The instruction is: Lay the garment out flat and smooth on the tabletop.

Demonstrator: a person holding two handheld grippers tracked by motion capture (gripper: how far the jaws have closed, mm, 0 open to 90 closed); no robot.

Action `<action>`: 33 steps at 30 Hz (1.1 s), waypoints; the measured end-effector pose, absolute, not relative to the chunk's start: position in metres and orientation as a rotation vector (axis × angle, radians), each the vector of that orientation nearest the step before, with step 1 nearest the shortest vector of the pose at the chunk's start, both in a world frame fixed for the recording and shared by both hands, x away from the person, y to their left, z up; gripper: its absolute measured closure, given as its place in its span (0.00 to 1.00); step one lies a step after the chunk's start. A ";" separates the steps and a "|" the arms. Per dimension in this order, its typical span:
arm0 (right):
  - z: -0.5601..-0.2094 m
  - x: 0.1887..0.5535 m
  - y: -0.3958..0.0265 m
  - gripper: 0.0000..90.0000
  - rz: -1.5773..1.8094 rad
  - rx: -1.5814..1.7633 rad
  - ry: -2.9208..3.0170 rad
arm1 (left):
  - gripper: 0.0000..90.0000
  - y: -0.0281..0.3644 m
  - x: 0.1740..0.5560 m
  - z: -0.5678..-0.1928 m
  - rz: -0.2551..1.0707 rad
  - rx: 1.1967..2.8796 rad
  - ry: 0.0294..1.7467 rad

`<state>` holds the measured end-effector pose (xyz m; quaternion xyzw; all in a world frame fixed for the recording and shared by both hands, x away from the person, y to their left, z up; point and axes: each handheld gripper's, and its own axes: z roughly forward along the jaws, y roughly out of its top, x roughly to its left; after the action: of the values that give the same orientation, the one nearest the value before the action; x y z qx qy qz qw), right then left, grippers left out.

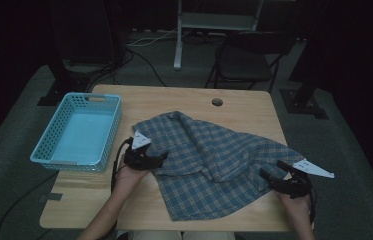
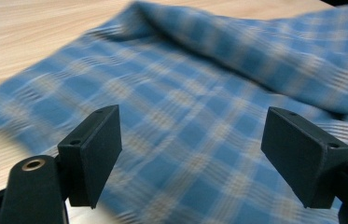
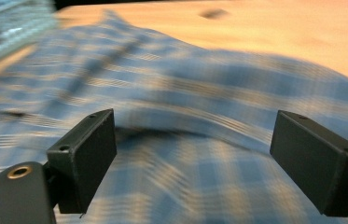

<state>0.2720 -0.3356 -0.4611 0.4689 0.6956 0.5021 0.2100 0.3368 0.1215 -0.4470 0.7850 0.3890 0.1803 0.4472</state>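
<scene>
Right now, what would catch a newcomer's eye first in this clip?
A rumpled blue checked cloth sprawls across the middle of the wooden table. The left gripper and right gripper sit at its two sides, both open. An empty light blue basket stands at the table's left edge.

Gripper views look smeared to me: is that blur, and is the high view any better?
Left gripper view: plaid cloth is softly blurred, the fingers sharp. Right gripper view: cloth streaked sideways, worse. High view: dim and dark around the table, but steady enough to read the cloth and blue basket.
</scene>
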 end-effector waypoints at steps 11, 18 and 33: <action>-0.458 0.263 -0.241 0.24 1.341 0.908 2.257 | 0.23 0.058 0.320 -0.463 0.353 2.154 0.748; -0.469 0.269 -0.228 0.26 1.214 0.858 2.314 | 0.25 0.031 0.324 -0.475 0.343 2.248 0.733; -0.448 0.296 -0.229 0.97 1.030 0.919 2.195 | 0.84 0.029 0.342 -0.484 0.334 2.247 0.780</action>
<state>0.2958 -0.2293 -0.4481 0.3412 0.8149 0.3824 0.2708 0.3421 0.0293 -0.4836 0.8723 0.3029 0.1296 0.3613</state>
